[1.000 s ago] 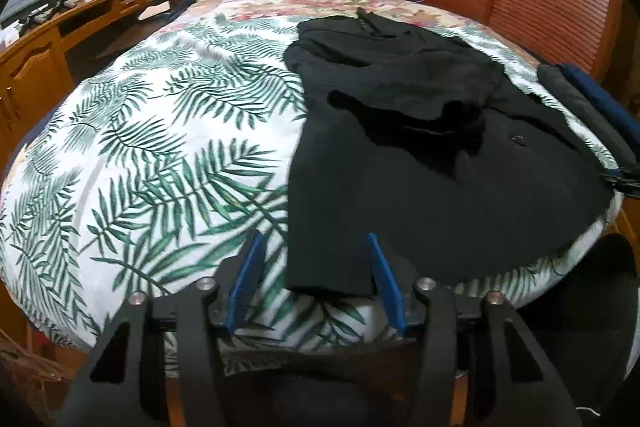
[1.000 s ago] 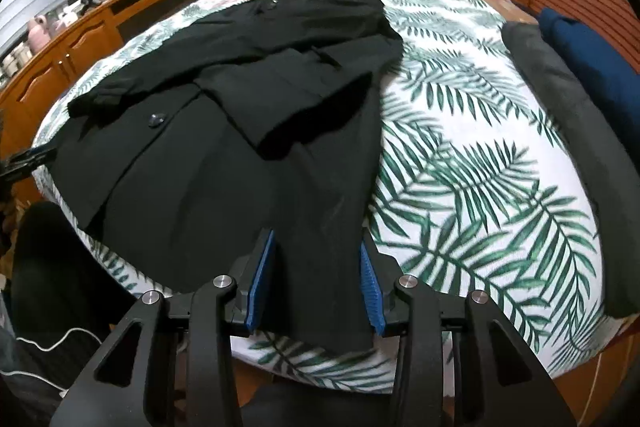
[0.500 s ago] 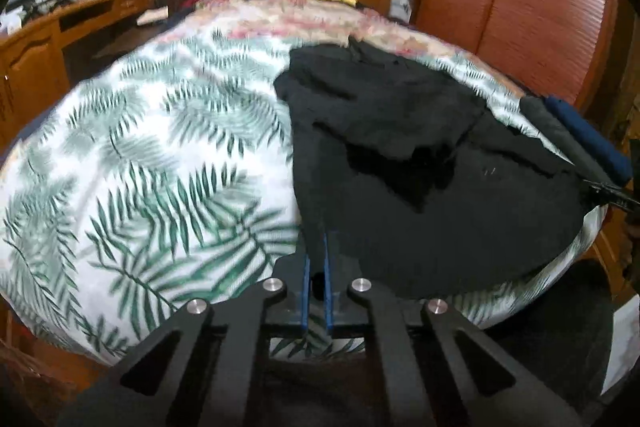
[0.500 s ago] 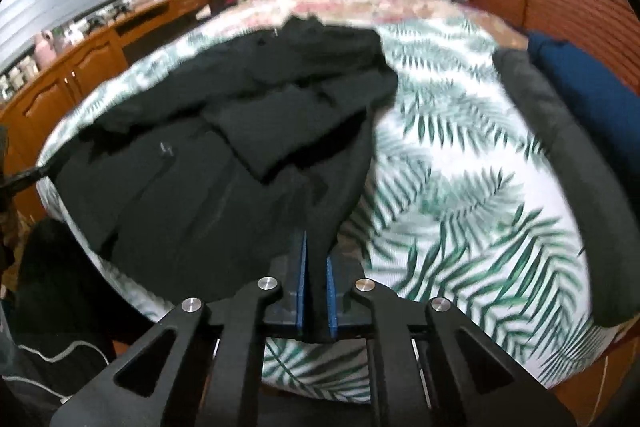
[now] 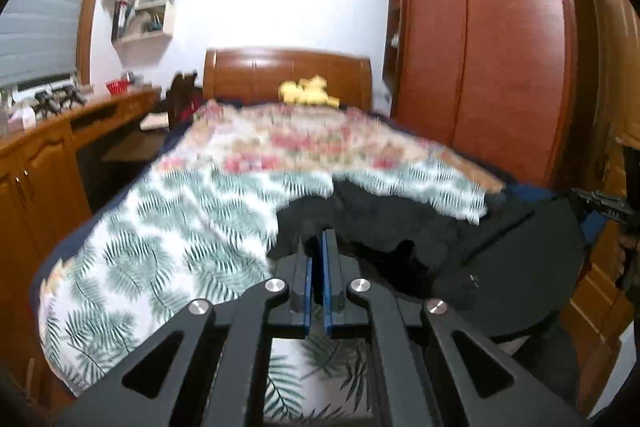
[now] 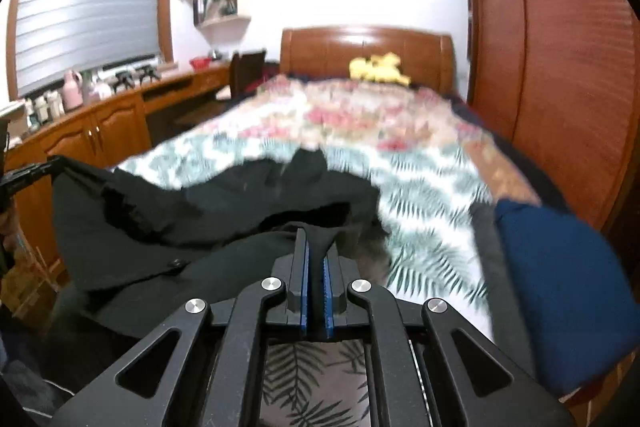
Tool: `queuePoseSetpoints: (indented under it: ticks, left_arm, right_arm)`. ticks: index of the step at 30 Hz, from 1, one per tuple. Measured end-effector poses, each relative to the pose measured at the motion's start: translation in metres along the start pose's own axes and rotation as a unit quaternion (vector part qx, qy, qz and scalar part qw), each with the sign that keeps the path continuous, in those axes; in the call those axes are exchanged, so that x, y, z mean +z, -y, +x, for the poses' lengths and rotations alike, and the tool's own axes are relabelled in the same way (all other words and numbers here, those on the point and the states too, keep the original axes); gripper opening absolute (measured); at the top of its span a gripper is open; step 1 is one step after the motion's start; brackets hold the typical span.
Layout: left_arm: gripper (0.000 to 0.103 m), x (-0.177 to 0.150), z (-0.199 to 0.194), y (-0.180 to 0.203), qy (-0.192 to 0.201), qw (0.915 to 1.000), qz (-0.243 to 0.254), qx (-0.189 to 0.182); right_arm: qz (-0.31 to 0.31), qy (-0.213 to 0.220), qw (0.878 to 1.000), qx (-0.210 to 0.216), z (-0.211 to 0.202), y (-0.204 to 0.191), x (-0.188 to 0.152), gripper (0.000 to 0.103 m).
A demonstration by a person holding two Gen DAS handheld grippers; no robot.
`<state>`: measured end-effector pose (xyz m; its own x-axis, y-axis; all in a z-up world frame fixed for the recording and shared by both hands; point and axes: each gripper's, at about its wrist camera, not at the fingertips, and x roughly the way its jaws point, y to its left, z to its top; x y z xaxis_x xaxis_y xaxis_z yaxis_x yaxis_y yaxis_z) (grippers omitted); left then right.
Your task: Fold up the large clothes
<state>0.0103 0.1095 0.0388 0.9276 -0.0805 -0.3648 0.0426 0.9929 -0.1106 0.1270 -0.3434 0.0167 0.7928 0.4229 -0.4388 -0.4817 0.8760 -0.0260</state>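
A large black coat (image 5: 500, 251) lies on the bed with the palm-leaf cover (image 5: 168, 227); it also shows in the right wrist view (image 6: 168, 227). My left gripper (image 5: 315, 247) is shut on the coat's hem at one bottom corner. My right gripper (image 6: 315, 247) is shut on the hem at the other bottom corner. Both hold the hem lifted off the bed, so the lower part of the coat hangs up over its upper part. A button (image 6: 175, 262) shows on the coat's front.
Folded dark blue (image 6: 560, 287) and grey (image 6: 486, 247) clothes lie along the bed's right side. A wooden desk and cabinets (image 6: 100, 131) run along the left. A wardrobe (image 5: 480, 47) stands on the right. A yellow plush toy (image 5: 308, 93) sits by the headboard.
Both grippers went from open around the hem to shut on it. They have since lifted the hem and tilted up, so the views now face the headboard and wall.
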Motion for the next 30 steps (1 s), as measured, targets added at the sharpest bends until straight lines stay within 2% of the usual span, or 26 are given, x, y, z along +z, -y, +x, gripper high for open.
queuePoseSetpoints:
  ticks: [8,11,14,18,20,25,30]
  left_arm:
    - [0.001,0.04,-0.065,0.013,0.07,0.9973,0.02,0.01]
    - [0.001,0.046,-0.086,0.022,0.096,0.995,0.027,0.008]
    - [0.001,0.047,-0.09,0.022,0.102,0.9943,0.03,0.01]
    - [0.002,0.041,-0.064,0.014,0.079,0.9964,0.024,0.018]
    - [0.002,0.038,-0.037,0.005,0.06,0.9977,0.019,0.027]
    - [0.002,0.034,0.036,-0.005,0.022,0.9983,0.02,0.049]
    - [0.002,0.046,0.112,-0.023,-0.006,0.9977,0.017,0.065]
  right_arm:
    - [-0.029,0.054,0.998,0.001,-0.07,-0.013,0.029,0.003]
    - [-0.017,0.067,0.997,0.017,-0.082,-0.007,0.035,0.003]
    - [-0.025,0.066,0.997,0.006,-0.08,-0.005,0.035,0.003]
    - [-0.023,0.041,0.999,0.007,-0.055,-0.001,0.023,0.003]
    - [-0.024,0.025,0.999,0.009,-0.037,0.002,0.017,0.003]
    - [-0.031,-0.013,0.999,-0.002,0.036,0.017,0.012,0.003]
    - [-0.023,-0.035,0.999,-0.017,0.117,0.046,0.025,0.003]
